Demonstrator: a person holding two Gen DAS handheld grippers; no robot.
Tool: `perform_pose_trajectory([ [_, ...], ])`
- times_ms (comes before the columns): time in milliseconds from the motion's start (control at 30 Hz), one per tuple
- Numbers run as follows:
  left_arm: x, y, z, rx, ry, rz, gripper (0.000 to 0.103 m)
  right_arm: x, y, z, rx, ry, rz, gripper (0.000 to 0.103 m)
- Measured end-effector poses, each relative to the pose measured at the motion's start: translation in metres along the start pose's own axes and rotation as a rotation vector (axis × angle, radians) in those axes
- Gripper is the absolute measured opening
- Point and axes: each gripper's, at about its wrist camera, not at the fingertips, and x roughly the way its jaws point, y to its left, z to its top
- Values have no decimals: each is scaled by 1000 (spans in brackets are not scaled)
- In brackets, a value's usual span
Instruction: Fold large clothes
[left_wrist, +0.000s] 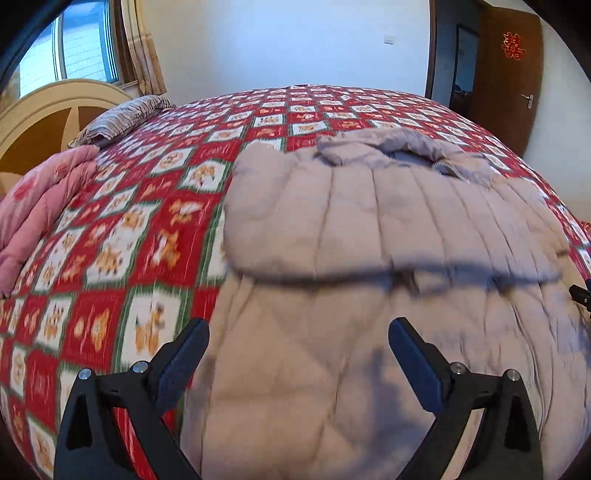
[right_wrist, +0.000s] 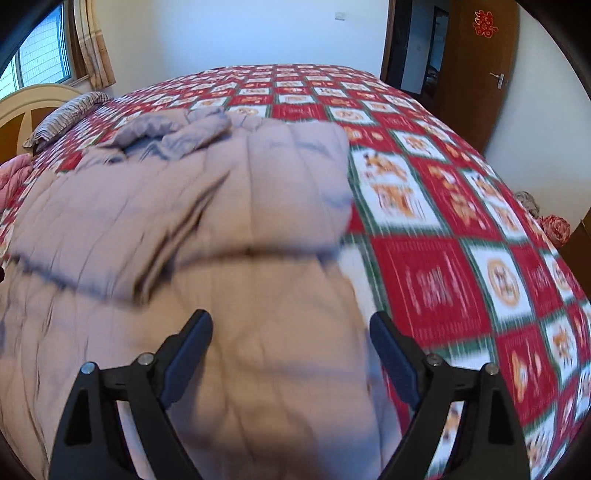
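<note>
Quilted grey-lilac coat (left_wrist: 388, 229) lies spread across a bed covered by a red, white and green checked bedspread (left_wrist: 147, 229), its collar end (left_wrist: 388, 147) toward the far wall and its upper part folded down over the lower body in a thick fold. The left gripper (left_wrist: 299, 339) hovers over the coat's near left portion, its 2 fingers spread wide apart with nothing between them. The right gripper (right_wrist: 291, 332) hangs above the coat's near right portion beside the garment's edge, jaws likewise standing wide apart and empty. A pink quilt (left_wrist: 40, 206) lies bunched at the bedspread's left side, near a striped pillow (left_wrist: 122, 118) by the curved headboard (left_wrist: 48, 110). Beyond the bed stand a curtained window (left_wrist: 88, 51) and a brown door (left_wrist: 513, 74) bearing a red paper decoration (left_wrist: 511, 46). Both views are motion-blurred.
</note>
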Motion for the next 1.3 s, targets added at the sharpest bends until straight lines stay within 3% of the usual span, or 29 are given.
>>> perform_pose_trajectory([
  [367, -30, 16, -68, -45, 18, -20, 98, -39, -8, -63, 20, -9, -3, 91],
  [767, -73, 30, -126, -26, -12, 17, 98, -78, -20, -120, 82, -24, 39, 91],
  [1067, -81, 39, -167, -59, 17, -24, 98, -100, -29, -163, 128, -19, 84, 91],
  [1300, -80, 44, -174, -117, 39, -94, 98, -109, -29, -188, 150, -14, 145, 78],
])
